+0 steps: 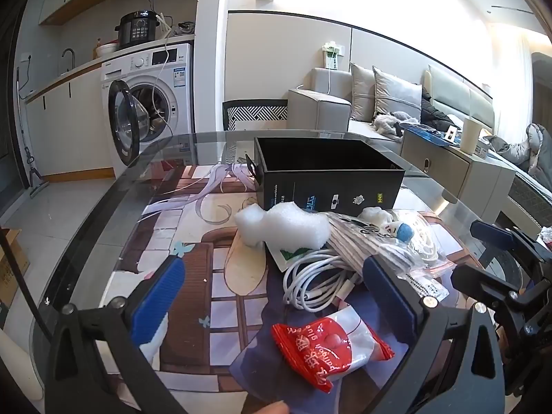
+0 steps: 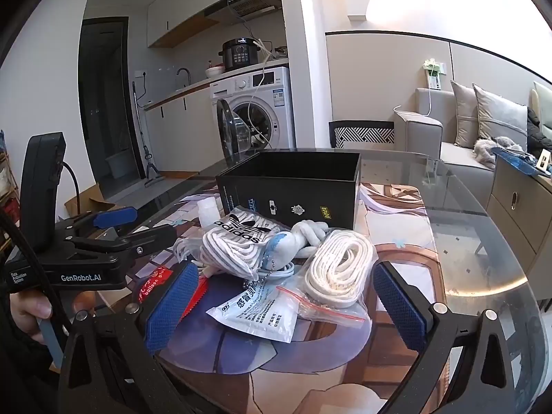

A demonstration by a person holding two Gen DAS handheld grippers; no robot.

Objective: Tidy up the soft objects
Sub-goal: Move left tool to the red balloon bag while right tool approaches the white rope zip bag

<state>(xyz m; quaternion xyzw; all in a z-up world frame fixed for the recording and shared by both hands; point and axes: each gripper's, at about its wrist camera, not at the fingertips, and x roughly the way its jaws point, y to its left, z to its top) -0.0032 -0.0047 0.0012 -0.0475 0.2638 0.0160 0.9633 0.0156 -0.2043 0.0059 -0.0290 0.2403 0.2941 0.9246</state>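
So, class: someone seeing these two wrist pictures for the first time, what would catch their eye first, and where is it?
Probably the open black cardboard box at the middle of the glass table, with a heap of pale soft things in front of it. The red and white snack packet stands out nearest the open left gripper.

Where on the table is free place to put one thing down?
Free: the mat left of the white foam, and the table's right rim beyond the rope coil. Crowded: directly before the black box.
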